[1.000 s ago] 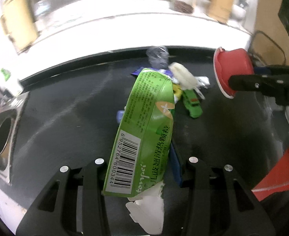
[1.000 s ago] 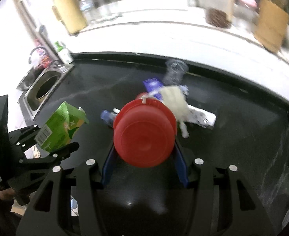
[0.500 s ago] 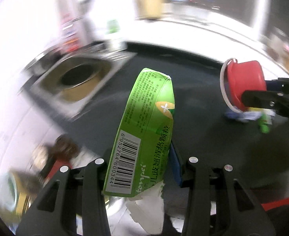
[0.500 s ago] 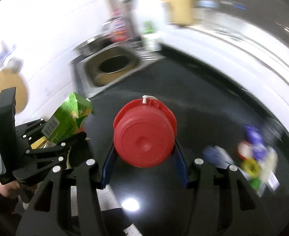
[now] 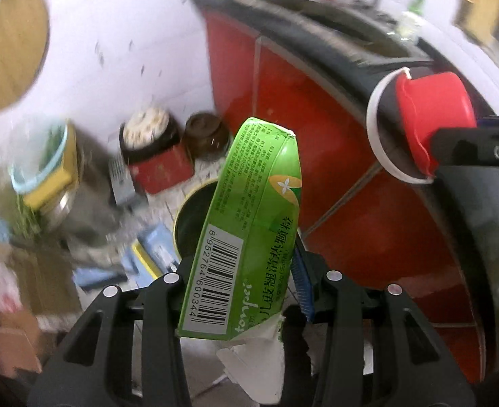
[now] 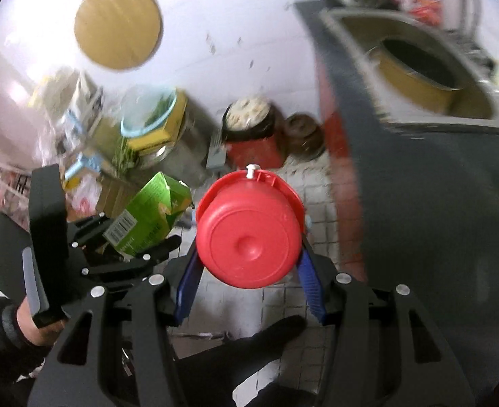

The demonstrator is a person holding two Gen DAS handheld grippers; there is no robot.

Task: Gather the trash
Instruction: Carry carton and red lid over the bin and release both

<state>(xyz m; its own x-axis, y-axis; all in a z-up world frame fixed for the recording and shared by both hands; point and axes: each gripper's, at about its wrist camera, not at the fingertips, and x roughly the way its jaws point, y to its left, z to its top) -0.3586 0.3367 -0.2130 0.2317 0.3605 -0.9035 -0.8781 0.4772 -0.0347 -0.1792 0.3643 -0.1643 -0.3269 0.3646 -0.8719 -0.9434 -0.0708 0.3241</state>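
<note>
Left gripper (image 5: 246,271) clamps a green carton (image 5: 249,230) at frame centre; right gripper (image 6: 249,268) clamps a red cup (image 6: 249,234).

Bright, even indoor light. Both fisheye views bend hard toward dark rims. The background smears with motion blur; the green carton (image 5: 249,224) and red cup (image 6: 249,234) stay sharp.

Crumpled green carton (image 5: 249,230) and red cup (image 6: 247,234), both held aloft

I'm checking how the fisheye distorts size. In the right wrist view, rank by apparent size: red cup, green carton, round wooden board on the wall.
1. Red cup, closest to the camera.
2. Round wooden board.
3. Green carton, partly hidden.
</note>
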